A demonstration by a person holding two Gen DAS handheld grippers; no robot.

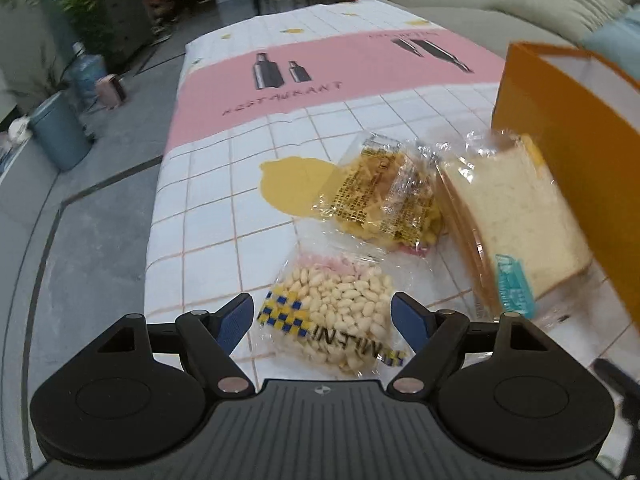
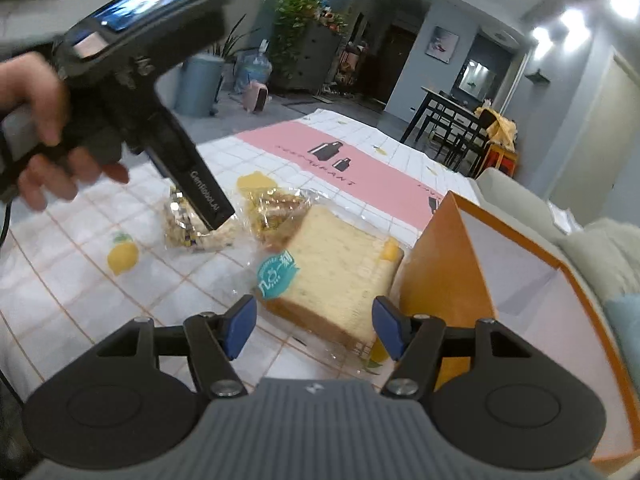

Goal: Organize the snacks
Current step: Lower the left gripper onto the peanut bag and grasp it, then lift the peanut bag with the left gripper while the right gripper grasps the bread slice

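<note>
Three snack packs lie on the tablecloth. A clear bag of pale puffed grains (image 1: 340, 312) sits between the fingers of my open left gripper (image 1: 322, 320), which hovers low over it; it also shows in the right wrist view (image 2: 196, 232). A yellow-printed snack bag (image 1: 384, 196) lies beyond it. A wrapped bread slice with a teal label (image 1: 512, 220) lies to the right, against an orange box (image 1: 568, 152). In the right wrist view my open right gripper (image 2: 314, 326) hangs just before the bread (image 2: 340, 272), beside the orange box (image 2: 520, 280).
The tablecloth (image 1: 224, 208) is white-checked with a pink band. The table's left edge drops to a grey floor with a blue bin (image 1: 60, 132). A sofa (image 1: 520, 4) stands behind the box. A dark dining table (image 2: 452, 120) stands far off.
</note>
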